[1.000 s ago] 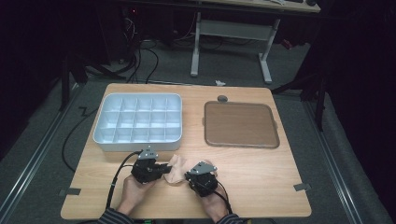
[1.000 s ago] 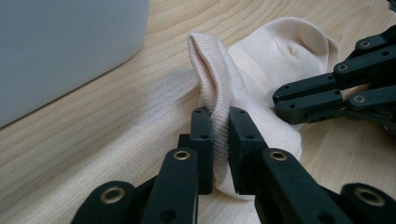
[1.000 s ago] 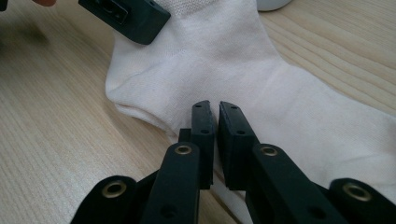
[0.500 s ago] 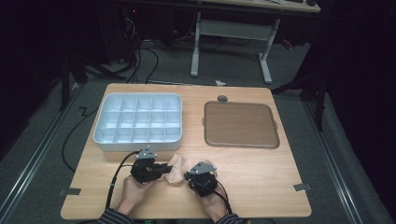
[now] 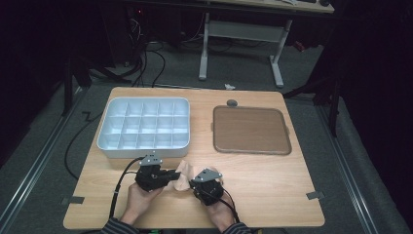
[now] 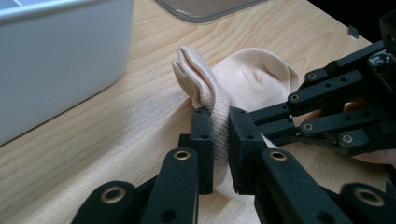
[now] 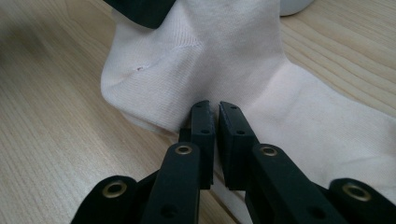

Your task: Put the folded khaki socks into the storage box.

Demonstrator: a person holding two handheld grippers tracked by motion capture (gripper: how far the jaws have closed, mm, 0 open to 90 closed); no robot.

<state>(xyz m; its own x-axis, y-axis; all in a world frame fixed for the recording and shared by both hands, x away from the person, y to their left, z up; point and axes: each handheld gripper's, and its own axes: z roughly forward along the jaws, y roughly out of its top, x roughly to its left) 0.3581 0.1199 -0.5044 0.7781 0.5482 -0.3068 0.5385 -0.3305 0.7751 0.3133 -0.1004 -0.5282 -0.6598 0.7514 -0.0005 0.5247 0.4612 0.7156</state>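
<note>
At the table's 6 o'clock edge, near the person, a pale sock (image 5: pixel 181 176) lies on the wood between the two grippers. From the sock, the white divided bin (image 5: pixel 144 127) sits at about 11 o'clock and the brown tray (image 5: pixel 251 130) at about 1 o'clock, both apart from it.

Left gripper (image 5: pixel 171 175): jaws clamped on the ribbed cuff. In the left gripper view the cuff (image 6: pixel 219 122) is pinched between the pads and its folded end stands up past the jaw tips toward 11 o'clock. The right gripper (image 6: pixel 280 119) enters that view from 3 o'clock.

Right gripper (image 5: pixel 195 185): jaws nearly together on the sock's near edge. In the right gripper view the sock (image 7: pixel 224 70) spreads away from the tips toward 12 o'clock, and only a thin nip of fabric sits in the gap.

Risks, as judged from this state:
- The right grip looks shallow. Any pull toward 3 o'clock could slip the fabric free, leaving the sock hanging from the cuff alone.
- Both grippers hold close together. Pulling apart without lifting could drag the sock across the wood and bunch it instead of laying it flat.
- The bin wall (image 6: pixel 60 60) stands close at the left gripper's 10 o'clock. A swing that way could knock it.
- Knit fabric stretches; a hard tug could distort the cuff.
</note>
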